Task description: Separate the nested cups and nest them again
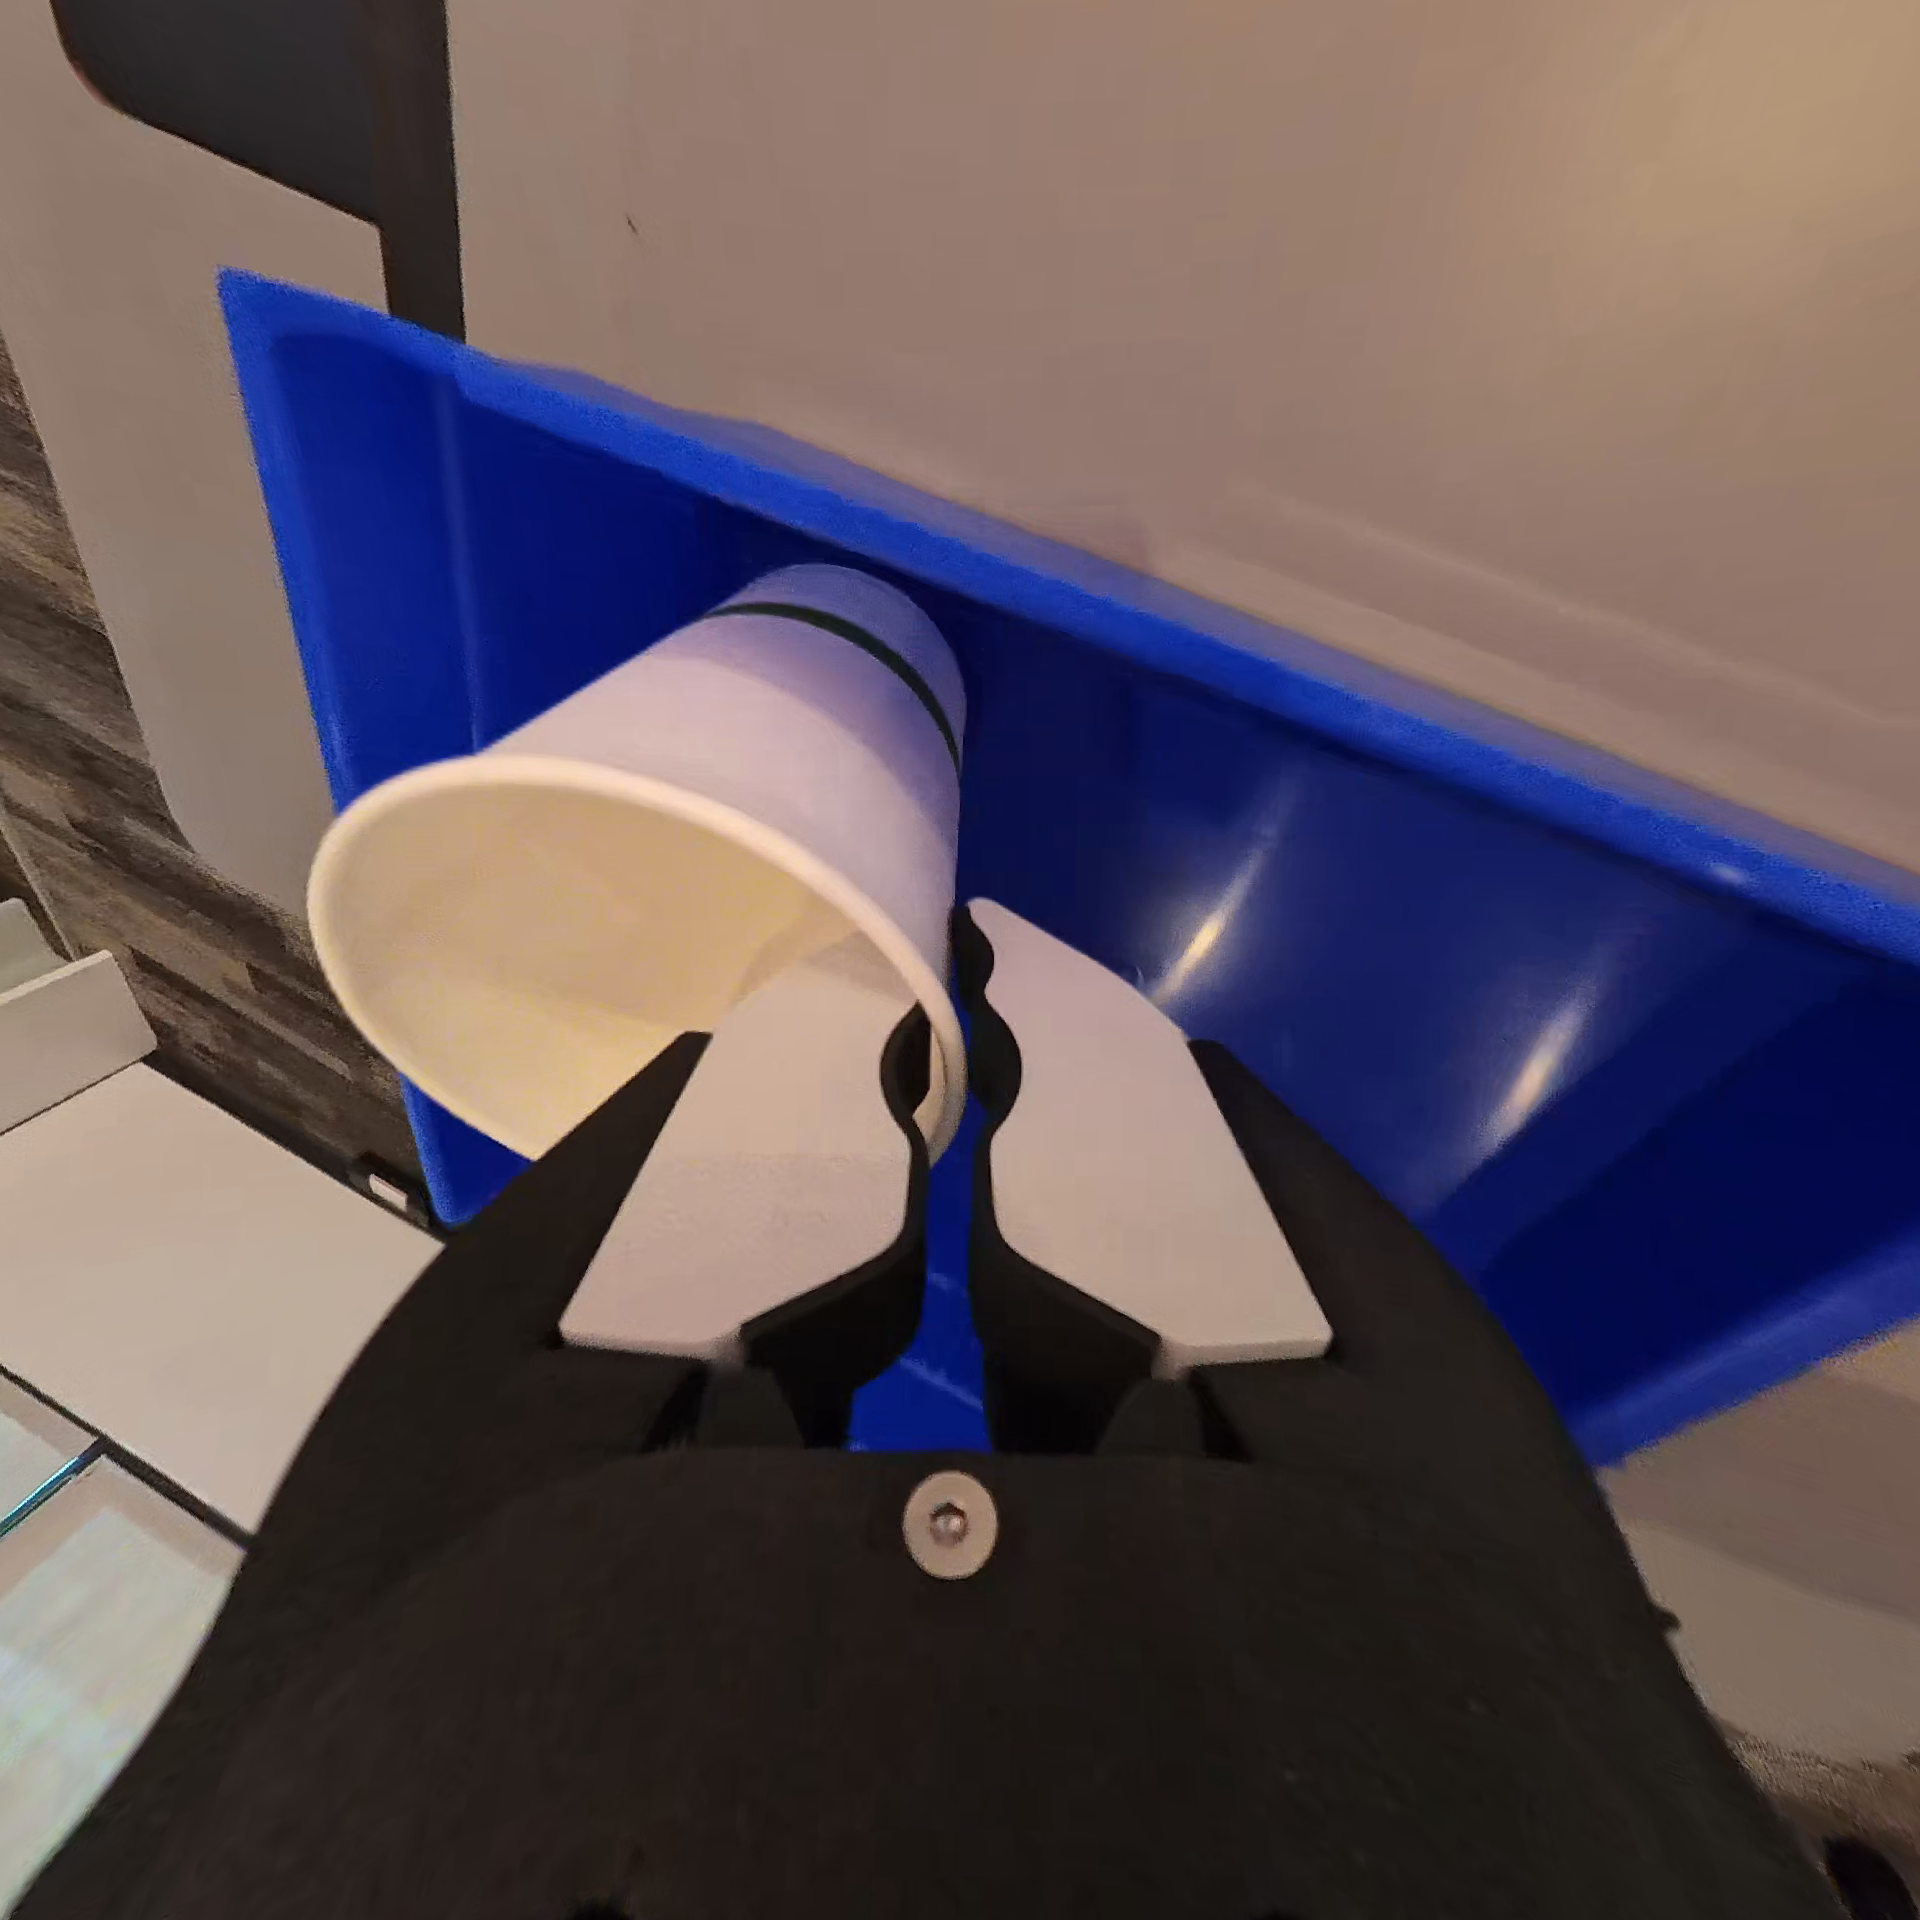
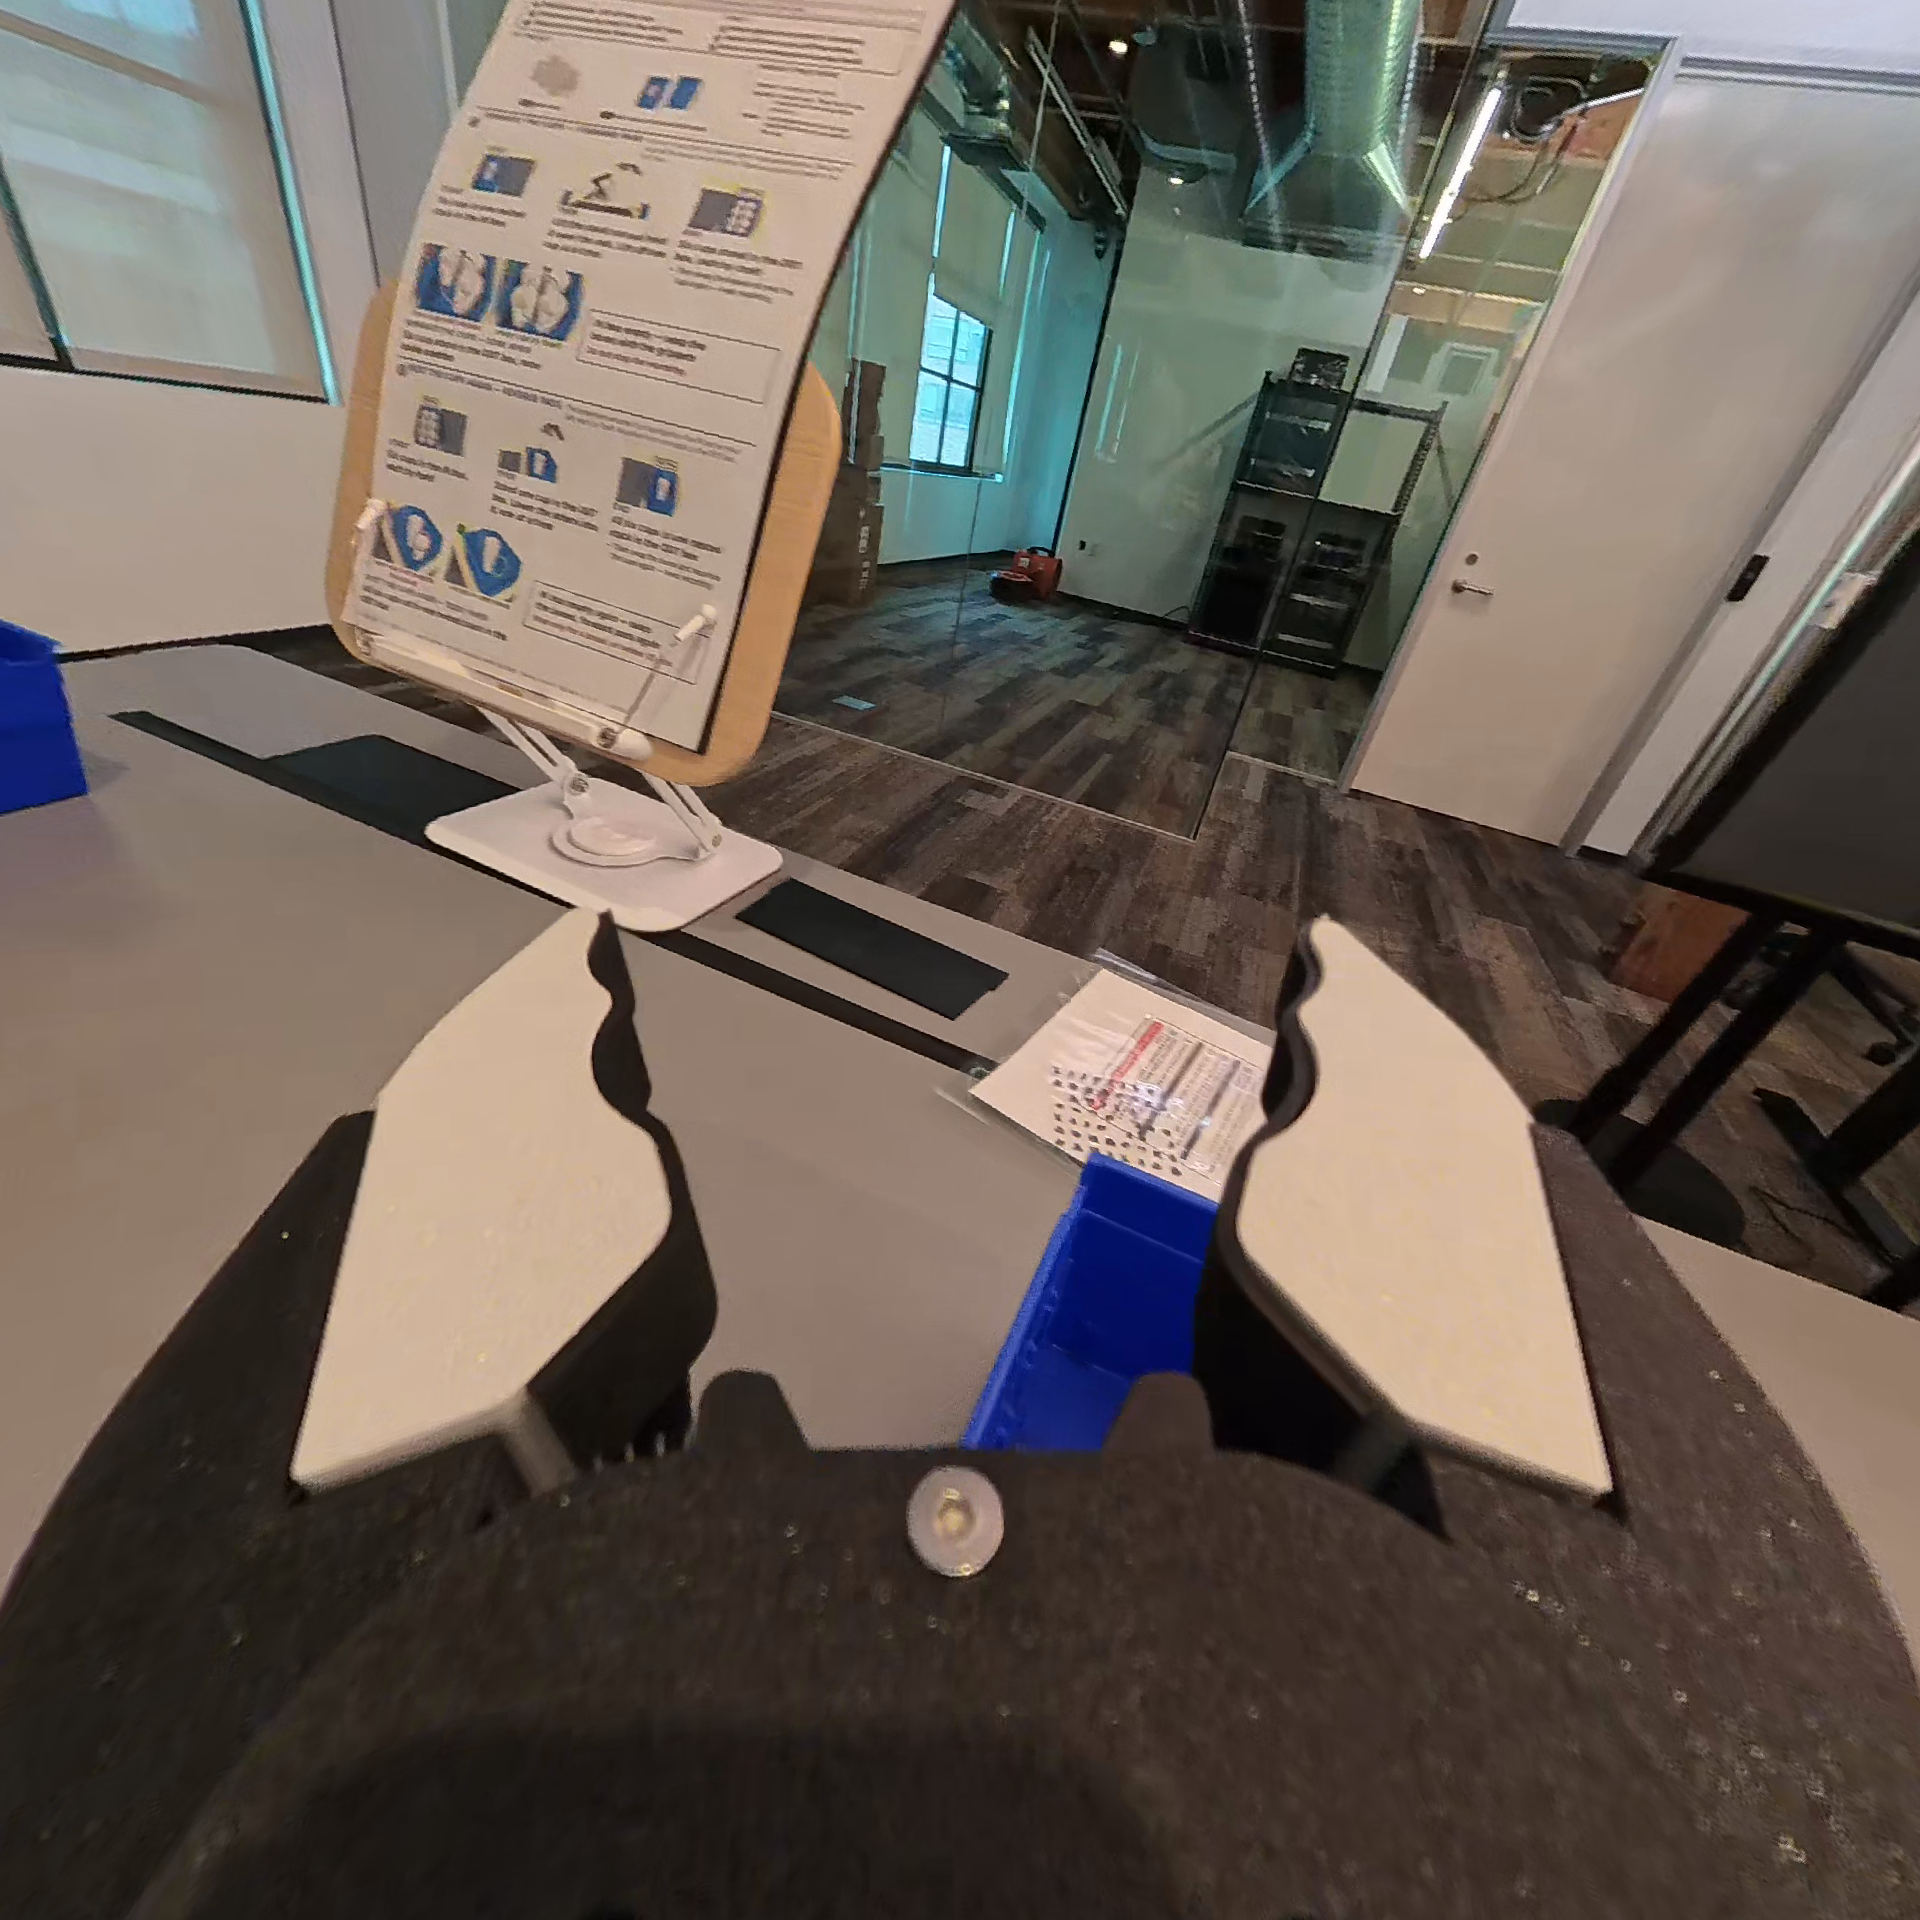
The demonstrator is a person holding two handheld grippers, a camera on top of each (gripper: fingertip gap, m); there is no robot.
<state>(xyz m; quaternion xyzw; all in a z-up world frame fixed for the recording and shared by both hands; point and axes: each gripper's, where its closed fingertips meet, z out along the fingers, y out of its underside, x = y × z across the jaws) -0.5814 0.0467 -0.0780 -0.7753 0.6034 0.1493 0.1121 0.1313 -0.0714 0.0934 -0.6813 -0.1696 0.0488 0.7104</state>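
In the left wrist view my left gripper (image 1: pixel 951 997) is shut on the rim of a white paper cup (image 1: pixel 665 831) with a dark band near its base. One finger is inside the cup's mouth and the other pad (image 1: pixel 1081 1039) presses the wall from outside. The cup is tilted, mouth toward the camera, over a blue bin (image 1: pixel 1558 935). In the right wrist view my right gripper (image 2: pixel 951 977) is wide open and empty above the grey table (image 2: pixel 260 987). A blue bin's corner (image 2: pixel 1101 1309) shows between its fingers.
A document stand (image 2: pixel 603 842) with an instruction sheet stands on the table ahead of the right gripper. A bagged printed card (image 2: pixel 1132 1081) lies near the table's far edge. Another blue bin (image 2: pixel 31 717) sits at far left. A glass wall and patterned floor lie beyond.
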